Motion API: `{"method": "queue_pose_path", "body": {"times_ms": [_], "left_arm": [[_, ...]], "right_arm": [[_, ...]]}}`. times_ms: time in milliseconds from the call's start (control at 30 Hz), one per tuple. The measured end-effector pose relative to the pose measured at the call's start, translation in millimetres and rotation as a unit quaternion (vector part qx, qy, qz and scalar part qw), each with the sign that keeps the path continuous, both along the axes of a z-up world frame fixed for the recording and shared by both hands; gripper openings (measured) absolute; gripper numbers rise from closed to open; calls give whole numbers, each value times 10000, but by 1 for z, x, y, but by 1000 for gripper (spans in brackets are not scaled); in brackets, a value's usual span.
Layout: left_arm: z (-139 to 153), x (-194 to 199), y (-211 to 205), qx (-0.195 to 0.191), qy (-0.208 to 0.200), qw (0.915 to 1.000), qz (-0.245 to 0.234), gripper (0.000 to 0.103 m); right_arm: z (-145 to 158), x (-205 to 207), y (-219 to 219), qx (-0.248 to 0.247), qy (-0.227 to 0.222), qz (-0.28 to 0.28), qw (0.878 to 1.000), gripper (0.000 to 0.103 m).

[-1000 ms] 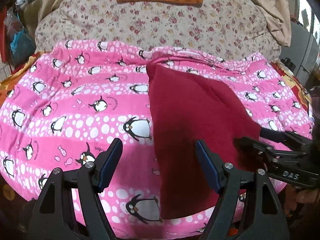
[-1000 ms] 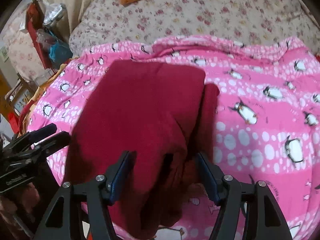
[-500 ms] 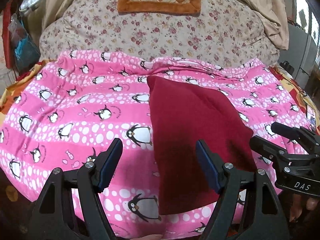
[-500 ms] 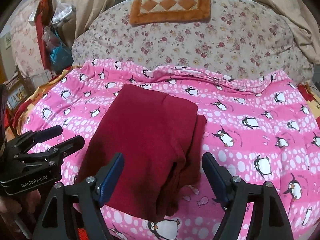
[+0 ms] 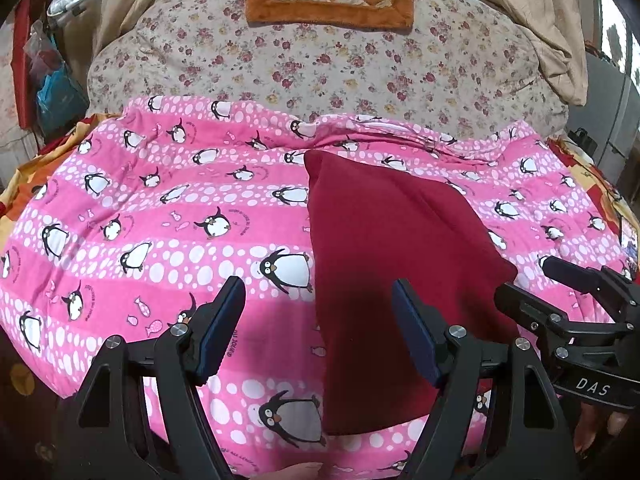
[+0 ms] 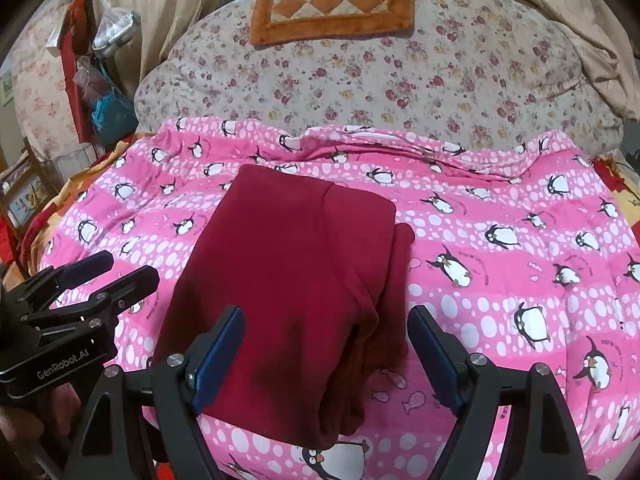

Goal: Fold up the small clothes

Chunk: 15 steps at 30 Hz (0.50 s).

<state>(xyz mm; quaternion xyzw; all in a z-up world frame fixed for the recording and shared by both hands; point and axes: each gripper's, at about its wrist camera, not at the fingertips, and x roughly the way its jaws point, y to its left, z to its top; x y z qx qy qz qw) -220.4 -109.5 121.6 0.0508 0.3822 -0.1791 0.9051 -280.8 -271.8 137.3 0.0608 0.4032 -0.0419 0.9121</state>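
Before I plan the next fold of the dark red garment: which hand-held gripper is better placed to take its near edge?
Probably the right hand-held gripper: its open jaws frame the dark red garment. The left hand-held gripper is open mostly over the pink penguin blanket.

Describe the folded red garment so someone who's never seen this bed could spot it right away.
Look at the bed's pink penguin-print blanket, below the floral quilt. Near its middle lies the dark red folded garment, in front of the open right gripper. It is the only plain, unpatterned cloth on the blanket.

Folded dark-red garment (image 6: 296, 280) lies flat on bed.
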Motion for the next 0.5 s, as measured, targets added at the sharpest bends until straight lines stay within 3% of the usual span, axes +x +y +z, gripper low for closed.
{"method": "queue_pose_path", "body": {"times_ms": [500], "left_arm": [[-4,-2,-4,10,54,10000,4,76]], "right_arm": [[-5,1,4,68,57,-45,10000,82]]}}
